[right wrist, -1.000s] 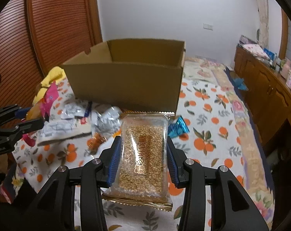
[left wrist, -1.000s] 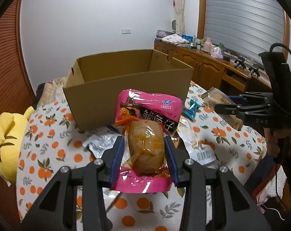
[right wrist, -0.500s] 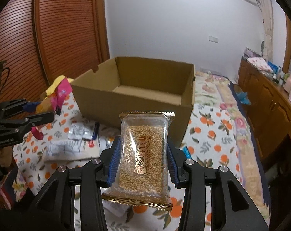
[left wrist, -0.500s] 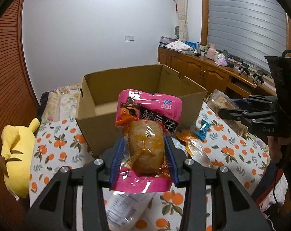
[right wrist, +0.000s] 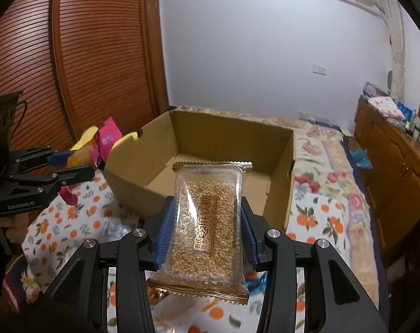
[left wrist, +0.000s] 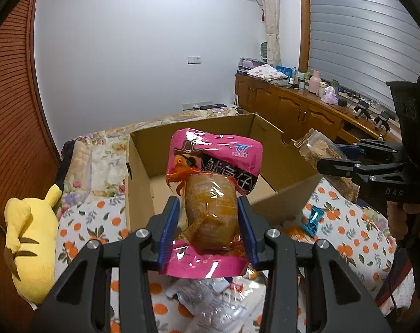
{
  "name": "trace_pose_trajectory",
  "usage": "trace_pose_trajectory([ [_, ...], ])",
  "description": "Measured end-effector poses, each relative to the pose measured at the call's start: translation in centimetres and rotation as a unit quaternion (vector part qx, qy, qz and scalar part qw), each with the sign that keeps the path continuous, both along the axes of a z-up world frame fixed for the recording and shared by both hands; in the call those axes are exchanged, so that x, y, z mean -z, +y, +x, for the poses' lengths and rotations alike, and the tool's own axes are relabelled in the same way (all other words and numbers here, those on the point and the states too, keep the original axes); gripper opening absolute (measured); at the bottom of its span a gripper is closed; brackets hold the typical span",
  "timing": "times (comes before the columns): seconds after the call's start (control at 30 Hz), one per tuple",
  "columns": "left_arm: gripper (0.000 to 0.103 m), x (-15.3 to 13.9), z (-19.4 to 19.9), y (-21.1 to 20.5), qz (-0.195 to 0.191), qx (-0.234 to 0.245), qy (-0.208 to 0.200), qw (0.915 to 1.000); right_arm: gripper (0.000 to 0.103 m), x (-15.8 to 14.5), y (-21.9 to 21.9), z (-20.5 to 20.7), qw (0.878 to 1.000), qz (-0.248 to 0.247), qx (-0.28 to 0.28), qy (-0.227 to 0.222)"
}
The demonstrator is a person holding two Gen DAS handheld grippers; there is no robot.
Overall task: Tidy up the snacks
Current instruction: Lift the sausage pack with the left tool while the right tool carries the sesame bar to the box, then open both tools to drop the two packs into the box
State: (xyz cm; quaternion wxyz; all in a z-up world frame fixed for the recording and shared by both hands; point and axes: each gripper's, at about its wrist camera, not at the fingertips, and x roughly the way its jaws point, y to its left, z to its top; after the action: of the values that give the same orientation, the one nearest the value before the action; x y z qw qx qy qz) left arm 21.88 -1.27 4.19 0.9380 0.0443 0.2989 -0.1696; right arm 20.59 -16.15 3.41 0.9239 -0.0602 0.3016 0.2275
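My left gripper (left wrist: 209, 229) is shut on a pink snack pack (left wrist: 210, 191) with a pirate-fish picture, held upright in the air at the near rim of the open cardboard box (left wrist: 143, 166). My right gripper (right wrist: 207, 233) is shut on a clear sesame candy pack (right wrist: 207, 222) with gold ends, also raised before the box (right wrist: 279, 188). The box's floor looks bare. Each wrist view catches the other gripper at its side: the right gripper (left wrist: 329, 158) with its candy pack, the left gripper (right wrist: 79, 163) with its pink pack (right wrist: 107, 138).
The box stands on a bed with an orange-print sheet (left wrist: 93, 230). Loose snack packs lie below my grippers: white wrappers (left wrist: 218, 305) and a blue one (left wrist: 312, 219). A yellow plush toy (left wrist: 29, 244) lies at the left. A wooden cabinet (left wrist: 307, 113) runs along the right wall.
Both grippers have risen with their packs and moved toward the box. The box's inside now shows over its near rim, where a second ago I saw only its front wall.
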Motion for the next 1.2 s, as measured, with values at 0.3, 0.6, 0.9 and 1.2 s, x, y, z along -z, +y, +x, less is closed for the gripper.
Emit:
trace_pose_trajectory([
  [0.3, 0.041, 0.6, 4.6, -0.7, 0.016, -0.006, 0.017, 0.9997, 0.044, 0.6, 0.5, 4.3, 1.000, 0.006, -0.017, 0.006],
  [0.6, 0.042, 2.5, 8.1, -1.3, 0.027, -0.014, 0.046, 0.9985, 0.044, 2.2, 1.5, 8.1, 0.999, -0.003, -0.032, 0.017],
  [0.9, 0.043, 3.6, 9.6, -1.2, 0.035, -0.015, 0.062, 0.9973, 0.044, 4.2, 3.3, 9.5, 0.998, -0.019, -0.042, 0.031],
  [1.2, 0.049, 4.3, 10.0, -1.1, 0.032, -0.008, 0.072, 0.9969, 0.045, 5.6, 4.1, 10.4, 0.997, -0.035, -0.038, 0.057],
])
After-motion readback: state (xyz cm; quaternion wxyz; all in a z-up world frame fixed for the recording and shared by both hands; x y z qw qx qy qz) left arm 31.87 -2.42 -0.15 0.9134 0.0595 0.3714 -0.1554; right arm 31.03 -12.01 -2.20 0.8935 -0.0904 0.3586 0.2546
